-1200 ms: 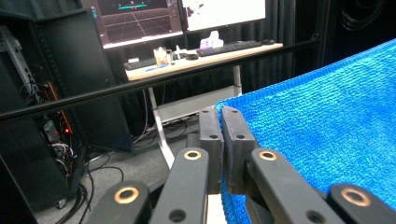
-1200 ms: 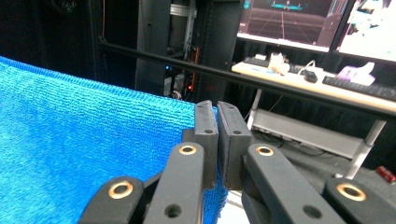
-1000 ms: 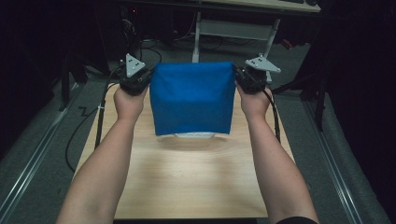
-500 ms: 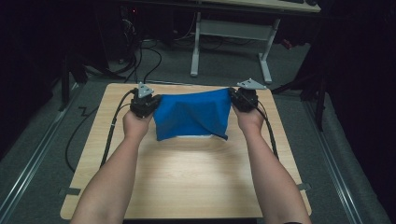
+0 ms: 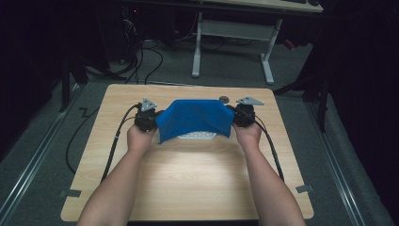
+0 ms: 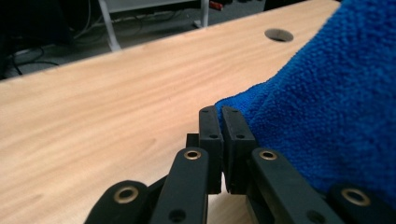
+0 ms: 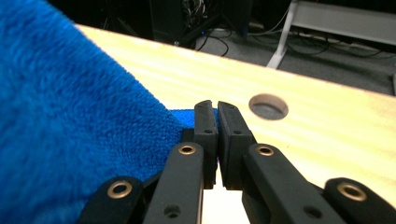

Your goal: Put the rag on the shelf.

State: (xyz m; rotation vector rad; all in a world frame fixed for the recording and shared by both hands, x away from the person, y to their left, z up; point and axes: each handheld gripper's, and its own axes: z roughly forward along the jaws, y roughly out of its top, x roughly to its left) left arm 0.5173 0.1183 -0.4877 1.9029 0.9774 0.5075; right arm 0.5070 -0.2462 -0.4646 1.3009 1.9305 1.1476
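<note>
A blue towel (image 5: 195, 120) hangs stretched between my two grippers, low over the far half of the wooden table (image 5: 188, 179). Its lower edge sags onto a white object (image 5: 197, 135) that it mostly hides. My left gripper (image 5: 149, 117) is shut on the towel's left corner (image 6: 233, 103), with the blue pile spreading to the right of its jaws (image 6: 327, 93). My right gripper (image 5: 241, 115) is shut on the right corner (image 7: 187, 115), and the cloth fills the left side there (image 7: 70, 130).
A round cable hole (image 5: 224, 99) lies in the table just behind the towel, near the far edge (image 7: 268, 106). Cables (image 5: 115, 141) trail from both grippers along the table's sides. A white desk frame (image 5: 233, 33) stands on the floor beyond.
Both grippers have come down and forward with the towel. It hung tall and flat a second ago; now it sits low and slack, its bottom edge resting near the table.
</note>
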